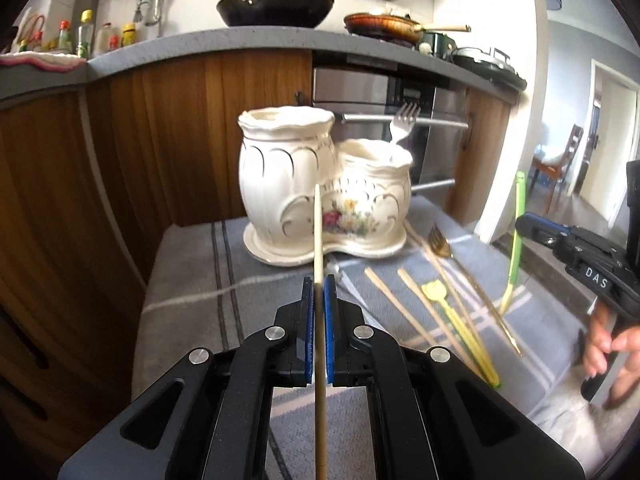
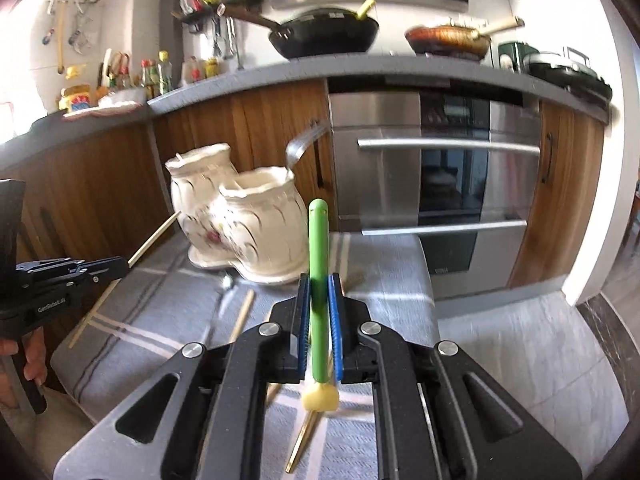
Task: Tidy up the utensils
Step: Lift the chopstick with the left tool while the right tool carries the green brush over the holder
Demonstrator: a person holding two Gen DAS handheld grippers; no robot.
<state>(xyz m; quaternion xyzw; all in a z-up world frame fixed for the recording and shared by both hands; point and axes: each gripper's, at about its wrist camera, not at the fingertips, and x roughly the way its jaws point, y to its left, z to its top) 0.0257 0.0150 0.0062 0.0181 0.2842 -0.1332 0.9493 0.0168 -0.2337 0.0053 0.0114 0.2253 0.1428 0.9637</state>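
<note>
A white ceramic two-pot utensil holder (image 1: 320,192) stands on a grey striped cloth (image 1: 192,264); a silver fork (image 1: 404,122) sticks out of its lower pot. My left gripper (image 1: 319,280) is shut on a wooden chopstick (image 1: 318,232) that points up toward the holder. My right gripper (image 2: 319,280) is shut on a green-handled utensil (image 2: 319,248), held upright right of the holder (image 2: 240,216). It also shows in the left wrist view (image 1: 516,236). Loose chopsticks (image 1: 400,308), a gold fork (image 1: 440,242) and a yellow-green utensil (image 1: 460,324) lie on the cloth.
Wooden cabinets (image 1: 140,140) and a steel oven (image 2: 440,184) stand behind the cloth. The counter above holds a black wok (image 1: 276,4), a pan (image 1: 384,26) and bottles (image 1: 84,36). Tiled floor (image 2: 540,340) lies to the right.
</note>
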